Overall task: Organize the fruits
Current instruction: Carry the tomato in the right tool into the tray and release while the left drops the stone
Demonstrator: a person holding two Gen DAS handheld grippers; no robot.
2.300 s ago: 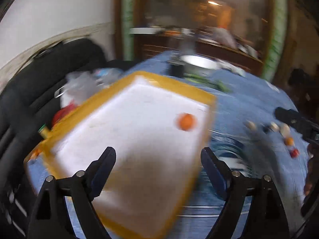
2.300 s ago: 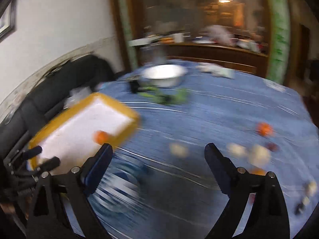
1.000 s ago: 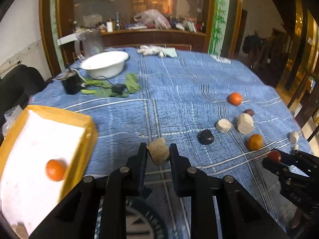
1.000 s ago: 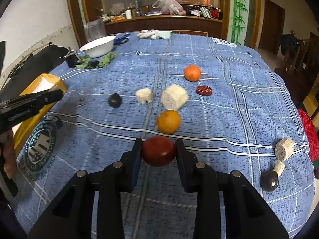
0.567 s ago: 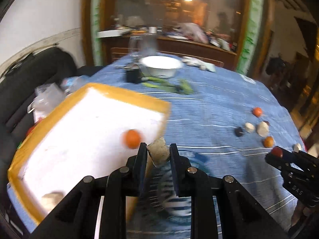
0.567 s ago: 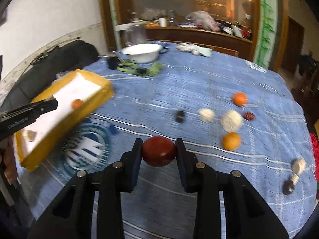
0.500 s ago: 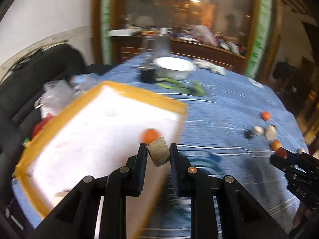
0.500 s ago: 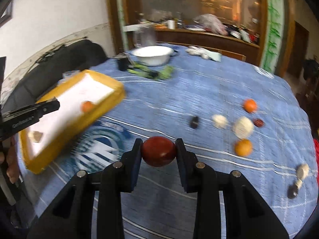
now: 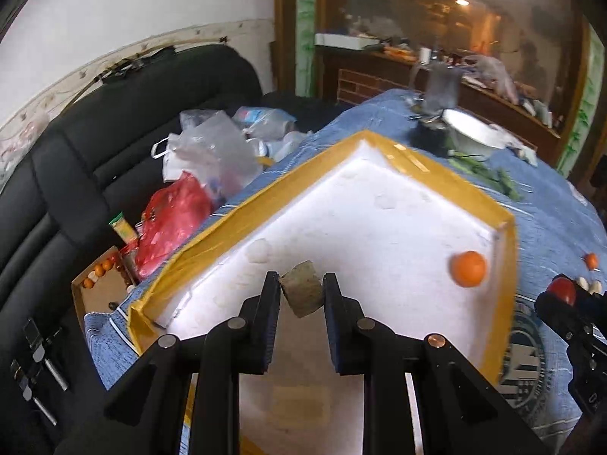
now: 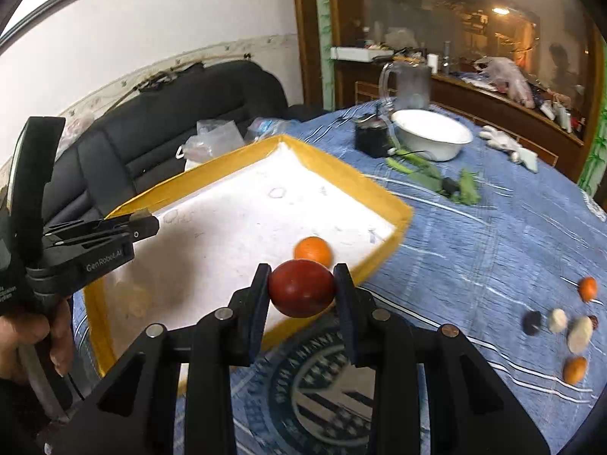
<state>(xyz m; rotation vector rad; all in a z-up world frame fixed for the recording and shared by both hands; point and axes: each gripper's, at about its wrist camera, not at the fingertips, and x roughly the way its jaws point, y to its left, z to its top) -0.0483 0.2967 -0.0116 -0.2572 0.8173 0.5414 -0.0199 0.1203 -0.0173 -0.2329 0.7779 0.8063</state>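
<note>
My left gripper [image 9: 301, 294] is shut on a tan cork-like chunk [image 9: 303, 292] and hangs over the white tray with a yellow rim [image 9: 398, 151]. An orange [image 9: 468, 268] lies in the tray near its right wall. My right gripper [image 10: 302, 289] is shut on a dark red fruit [image 10: 302, 288], just above the tray's near right edge [image 10: 383, 254], in front of the orange [image 10: 313, 251]. The left gripper [image 10: 146, 225] shows at the left of the right wrist view, over the tray. Several fruits [image 10: 557, 320] lie on the blue cloth at the far right.
A white bowl [image 10: 432, 132], a glass jug [image 10: 409, 87], a black cup [image 10: 370, 138] and green leaves [image 10: 428, 174] stand at the back of the round table. A black sofa [image 9: 95, 144] with plastic bags [image 9: 205, 151] lies left of the table. A hand [image 10: 34, 333] holds the left gripper.
Both grippers have swung left toward the tray. The left one with the chunk now hangs over the tray's middle; the right one with the red fruit has come to its near edge.
</note>
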